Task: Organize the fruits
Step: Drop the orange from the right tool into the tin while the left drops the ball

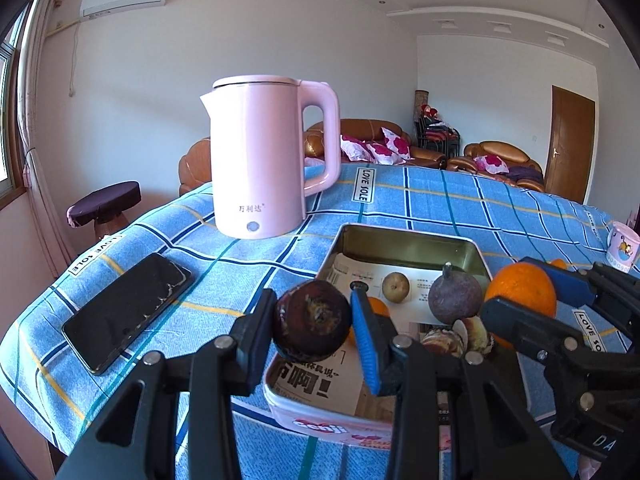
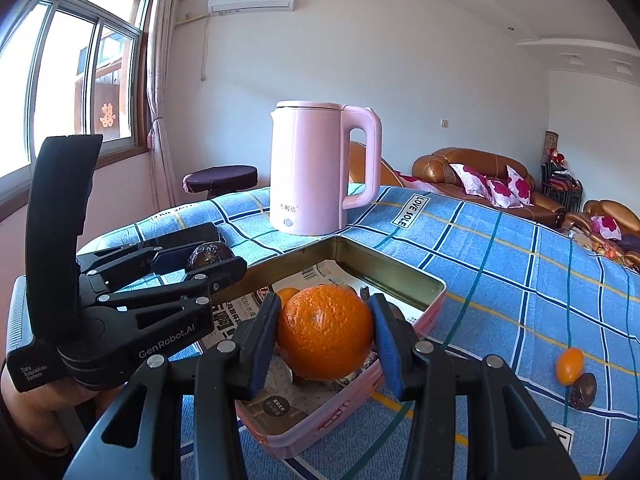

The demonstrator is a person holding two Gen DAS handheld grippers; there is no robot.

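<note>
Above tin: orange between right hand-held gripper fingers.

The orange hides much of the tin floor behind it; the kettle label is too small to read.

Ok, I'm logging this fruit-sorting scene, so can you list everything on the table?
Rectangular metal tin lined with newspaper: one, pink outside, table centre.
Large orange: one, in right gripper, above tin.
Dark brown wrinkled fruit: one, in left gripper, above tin's near edge.
Purple round fruit: one, inside tin.
Small tan round fruit: one, inside tin.
Small orange kumquat: one, on cloth right of tin.
Pink electric kettle: one, behind tin.
Black smartphone: one, left of tin.
Printed mug: one, far right.
Blue checked tablecloth: one.
Left gripper: shut on fruit.
Right gripper: shut on orange.
</note>
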